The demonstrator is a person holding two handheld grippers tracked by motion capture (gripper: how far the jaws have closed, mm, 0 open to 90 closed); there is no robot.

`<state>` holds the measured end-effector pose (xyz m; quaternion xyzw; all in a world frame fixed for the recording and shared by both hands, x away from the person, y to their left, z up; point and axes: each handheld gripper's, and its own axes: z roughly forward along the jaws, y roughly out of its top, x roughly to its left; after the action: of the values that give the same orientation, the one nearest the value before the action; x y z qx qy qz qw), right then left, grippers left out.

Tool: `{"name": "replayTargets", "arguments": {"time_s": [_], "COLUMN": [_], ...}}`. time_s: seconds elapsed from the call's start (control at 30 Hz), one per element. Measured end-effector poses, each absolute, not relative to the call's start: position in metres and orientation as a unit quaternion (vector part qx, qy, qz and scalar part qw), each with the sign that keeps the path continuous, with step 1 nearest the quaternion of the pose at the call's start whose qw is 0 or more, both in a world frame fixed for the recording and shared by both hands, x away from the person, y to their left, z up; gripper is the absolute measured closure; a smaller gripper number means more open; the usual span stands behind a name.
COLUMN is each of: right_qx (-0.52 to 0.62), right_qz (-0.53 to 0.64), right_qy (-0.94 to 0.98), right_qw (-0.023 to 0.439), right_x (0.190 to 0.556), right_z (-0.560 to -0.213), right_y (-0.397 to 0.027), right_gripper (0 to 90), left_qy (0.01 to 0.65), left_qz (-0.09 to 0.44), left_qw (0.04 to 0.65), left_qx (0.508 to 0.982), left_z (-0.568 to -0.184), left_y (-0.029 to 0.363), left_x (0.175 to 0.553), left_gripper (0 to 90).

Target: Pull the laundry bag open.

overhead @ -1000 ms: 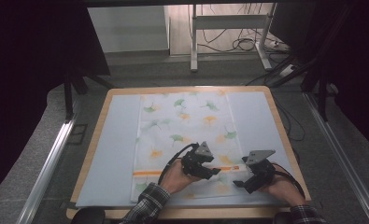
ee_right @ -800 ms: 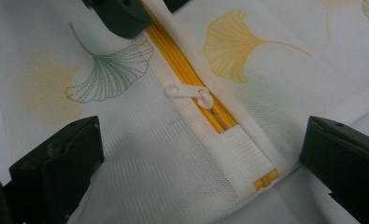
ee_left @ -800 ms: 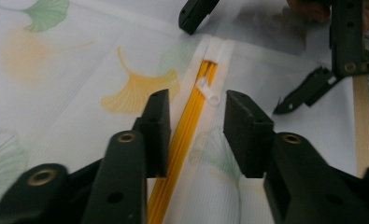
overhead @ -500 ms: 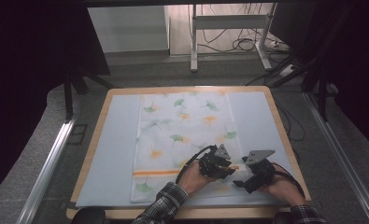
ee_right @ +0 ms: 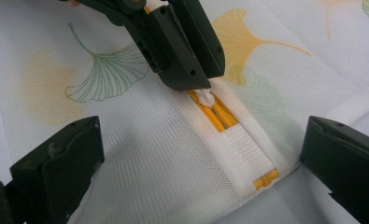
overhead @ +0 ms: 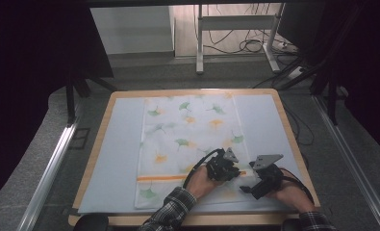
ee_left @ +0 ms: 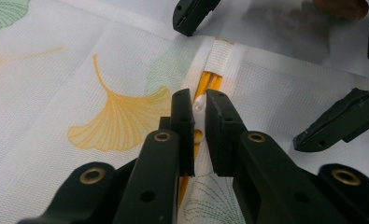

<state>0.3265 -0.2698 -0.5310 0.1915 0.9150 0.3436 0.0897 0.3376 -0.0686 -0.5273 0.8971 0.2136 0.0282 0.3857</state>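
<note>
Near the bag's [overhead: 187, 139] right end, on the table [overhead: 110, 163], my left claw [ee_left: 198, 103] pinched the white zipper pull [ee_left: 199, 103]; my right claw [ee_right: 196, 168] hung wide open, holding nothing, straddling the zipper [ee_right: 217, 115]; next, I judged, a steady pull along its track.

Left gripper [overhead: 224, 168] sits further right along the orange zipper [overhead: 171, 177] than a second ago, now close beside the right gripper [overhead: 255, 185]. Most of that travel falls in the first half second, little after. Left forearm [overhead: 171, 209] reaches further across the mesh bag [overhead: 190, 125]. Jaws are pinched on the white zipper pull [ee_left: 199, 103].
</note>
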Motion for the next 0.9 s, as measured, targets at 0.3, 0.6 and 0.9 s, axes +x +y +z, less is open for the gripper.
{"name": "replayTargets", "arguments": {"time_s": [0.3,0.6,0.9], "right_qx": [0.194,0.196,0.192], "right_qz": [0.342,0.337,0.343], "right_qy": [0.915,0.916,0.915], "right_qw": [0.089,0.091,0.089], "right_x": [0.326,0.326,0.331], "right_z": [-0.531,-0.53,-0.529], "right_y": [-0.27,-0.268,-0.26], "right_gripper": [0.0,0.1,4.3], "left_qy": [0.213,0.213,0.208], "left_qz": [0.026,0.012,0.012], "left_qw": [0.381,0.385,0.381], "left_qx": [0.899,0.898,0.901], "left_z": [-0.524,-0.525,-0.525], "left_y": [-0.068,-0.064,-0.064], "left_x": [0.34,0.342,0.343], "left_gripper": [84.0,84.2,84.6]}}
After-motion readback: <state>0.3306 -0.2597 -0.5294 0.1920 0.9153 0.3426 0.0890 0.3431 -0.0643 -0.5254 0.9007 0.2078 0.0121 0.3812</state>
